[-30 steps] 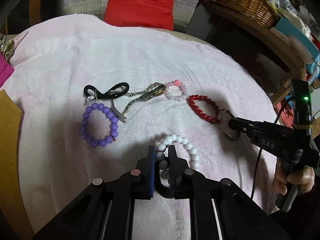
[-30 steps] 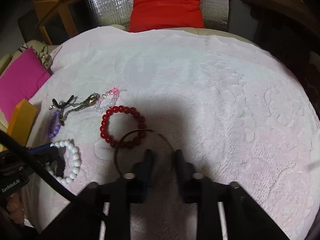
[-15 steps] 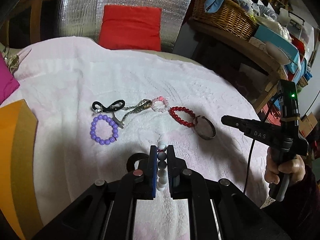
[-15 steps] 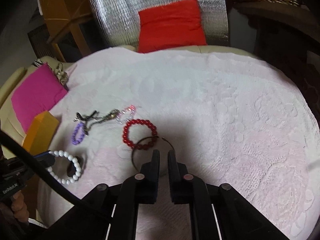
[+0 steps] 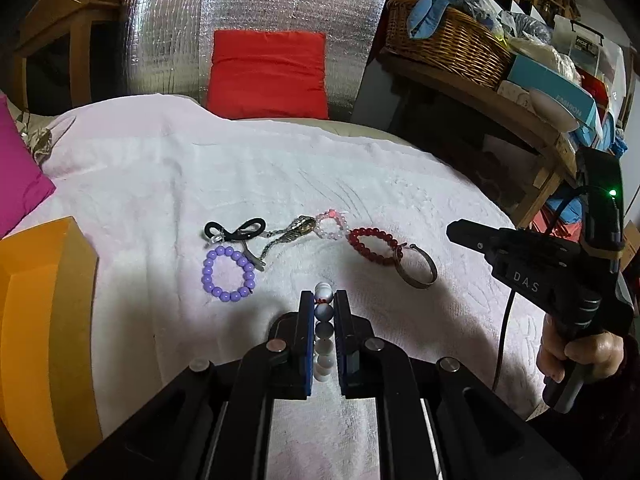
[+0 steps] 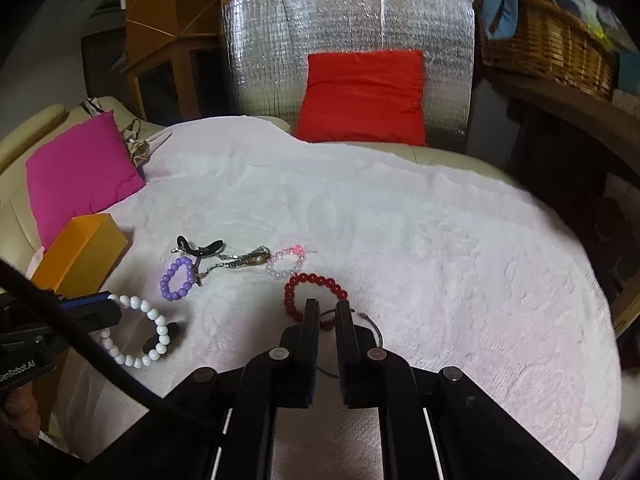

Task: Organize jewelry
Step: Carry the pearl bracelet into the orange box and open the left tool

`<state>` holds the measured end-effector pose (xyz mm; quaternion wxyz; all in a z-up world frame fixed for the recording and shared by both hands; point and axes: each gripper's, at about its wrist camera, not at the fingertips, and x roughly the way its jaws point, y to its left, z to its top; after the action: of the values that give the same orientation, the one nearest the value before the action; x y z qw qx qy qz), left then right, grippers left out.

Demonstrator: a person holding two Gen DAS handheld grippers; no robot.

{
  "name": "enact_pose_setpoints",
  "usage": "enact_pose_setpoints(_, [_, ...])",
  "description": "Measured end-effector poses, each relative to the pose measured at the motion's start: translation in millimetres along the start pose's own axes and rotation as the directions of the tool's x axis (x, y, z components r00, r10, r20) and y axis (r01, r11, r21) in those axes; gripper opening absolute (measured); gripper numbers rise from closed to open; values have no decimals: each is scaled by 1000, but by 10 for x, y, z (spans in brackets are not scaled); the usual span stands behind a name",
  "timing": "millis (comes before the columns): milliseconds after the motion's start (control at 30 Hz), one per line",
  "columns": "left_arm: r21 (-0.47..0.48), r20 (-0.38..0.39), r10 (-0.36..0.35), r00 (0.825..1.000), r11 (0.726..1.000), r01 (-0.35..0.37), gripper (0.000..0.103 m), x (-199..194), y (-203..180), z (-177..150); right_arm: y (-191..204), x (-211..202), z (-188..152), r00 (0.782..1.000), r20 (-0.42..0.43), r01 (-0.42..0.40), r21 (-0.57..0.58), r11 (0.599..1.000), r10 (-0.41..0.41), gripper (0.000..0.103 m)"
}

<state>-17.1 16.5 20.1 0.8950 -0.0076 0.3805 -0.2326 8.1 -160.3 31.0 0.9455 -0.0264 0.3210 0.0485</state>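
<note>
Left wrist view: we see the left gripper [image 5: 324, 312] clamped on the white bead bracelet [image 5: 323, 320]. Right gripper [image 6: 328, 320] fingers nearly together, empty, above the metal bangle [image 6: 370, 326] and red bracelet [image 6: 312, 282].

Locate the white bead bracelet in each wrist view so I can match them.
Left wrist: white bead bracelet low centre, between the left gripper fingers.
Right wrist: bracelet at lower left, hanging from that gripper.
Shared landmark: purple bead bracelet lying on the white cloth.
</note>
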Motion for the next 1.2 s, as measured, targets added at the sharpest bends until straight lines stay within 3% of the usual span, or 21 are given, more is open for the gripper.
enact_pose_setpoints(333, [-27,59,50,997,998,-48,10,-334,109,-30,277,-143,74,998,59,-33,-35,999,35,9])
enact_pose_setpoints(567, [-91,133,166,977,984,-155,10,-955,388,-76,707,-234,192,976,95,-194,-44,980,197,9])
enact_pose_setpoints(767, [-138,140,298,944,950,-279,10,-1437,798,-270,1292,-253,283,910,100,-398,-67,915,403,9])
enact_pose_setpoints(933, [-225,101,407,908,898,-377,10,-1702,1309,-537,2058,-154,305,846,23,-527,-120,842,533,9])
enact_pose_setpoints(1000, [-236,50,458,887,869,-435,10,-1680,1489,-659,2314,-96,309,813,-12,-579,-117,807,582,9])
enact_pose_setpoints(1100, [-263,-5,473,881,850,-457,10,-1615,1692,-821,2761,53,310,755,-73,-655,-97,749,651,9])
enact_pose_setpoints(1200, [-290,-36,488,872,830,-476,10,-1569,1824,-901,3044,260,280,712,-131,-699,-46,714,689,9])
